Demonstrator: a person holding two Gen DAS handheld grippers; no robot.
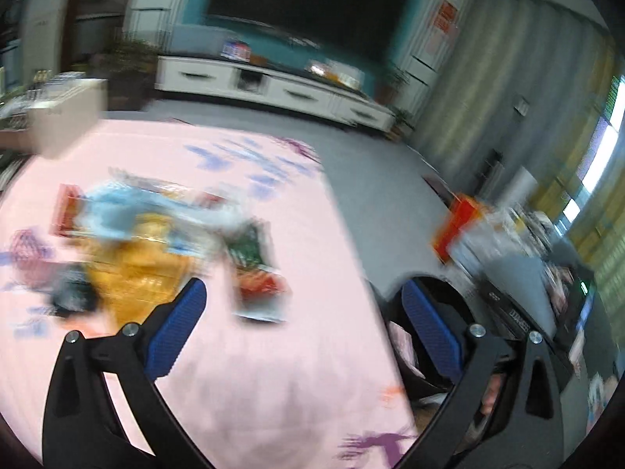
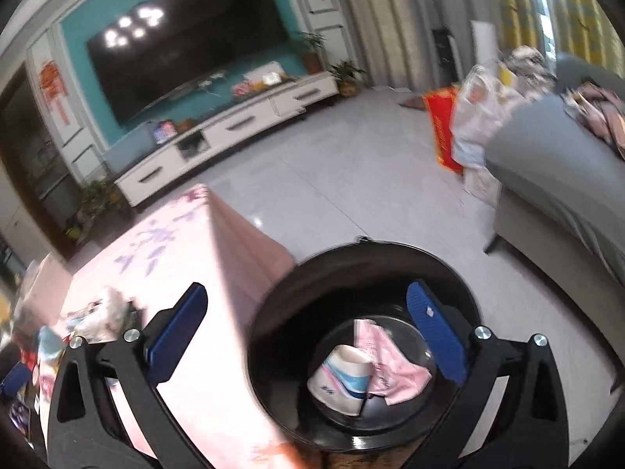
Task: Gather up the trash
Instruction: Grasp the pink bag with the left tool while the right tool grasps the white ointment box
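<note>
Blue-padded fingers of the right gripper (image 2: 306, 326) stand spread wide and empty above the black bin (image 2: 273, 324), where a paper cup (image 2: 343, 381) and a pink wrapper (image 2: 390, 367) already lie at the bottom. Beside the bin, on the pink-clothed worktop (image 1: 273, 371), the left gripper (image 1: 302, 318) is equally wide and empty, facing a blurred heap of wrappers (image 1: 156, 234) near it. A good next pickup probably means slowing down, choosing one wrapper at the heap's near edge, closing fully across it, then releasing only once well over the bin's mouth.
</note>
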